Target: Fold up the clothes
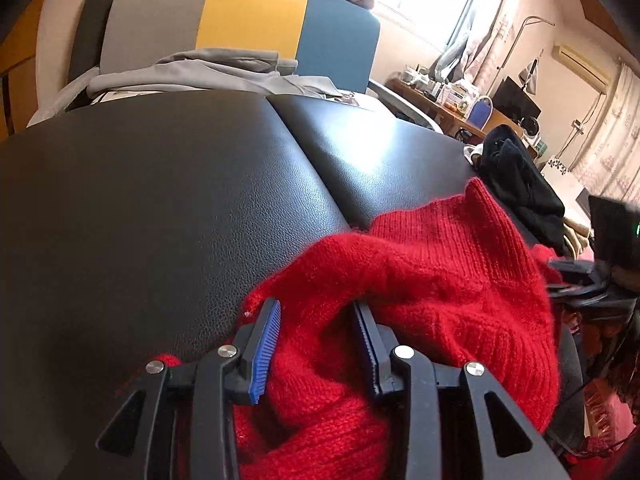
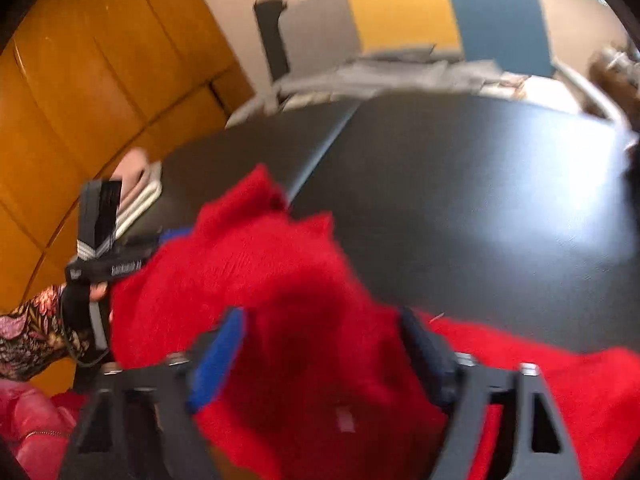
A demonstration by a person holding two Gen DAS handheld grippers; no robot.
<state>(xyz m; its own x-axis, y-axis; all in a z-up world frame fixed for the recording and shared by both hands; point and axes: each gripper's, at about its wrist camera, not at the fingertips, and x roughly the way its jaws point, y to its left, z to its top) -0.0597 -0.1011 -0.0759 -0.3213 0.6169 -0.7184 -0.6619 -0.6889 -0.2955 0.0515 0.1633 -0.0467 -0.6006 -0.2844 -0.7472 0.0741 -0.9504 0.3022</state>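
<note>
On the near right part of the black bench [image 1: 160, 200] lies the red knitted sweater [image 1: 420, 272], bunched in soft folds, with one ribbed corner pointing toward the far side. Most of the padded top is bare, probably so the garment can be spread flat for folding. The left gripper [image 1: 316, 344] has its fingers partly apart with a ridge of red knit standing between them. The pads do not look pressed into the wool, so I judge this a loose straddle, not a grip. The right gripper [image 2: 320, 356] appears blurred; its fingers also stand apart around a mound of the same sweater, and no firm pinch shows. Both tools sit at the near edge of the garment, likely so the cloth can be drawn out or laid down evenly. Grey clothes [image 1: 208, 68] rest at the far side against a striped chair [image 1: 256, 12], perhaps already dealt with; a black garment [image 1: 520, 176] waits on the right.
</note>
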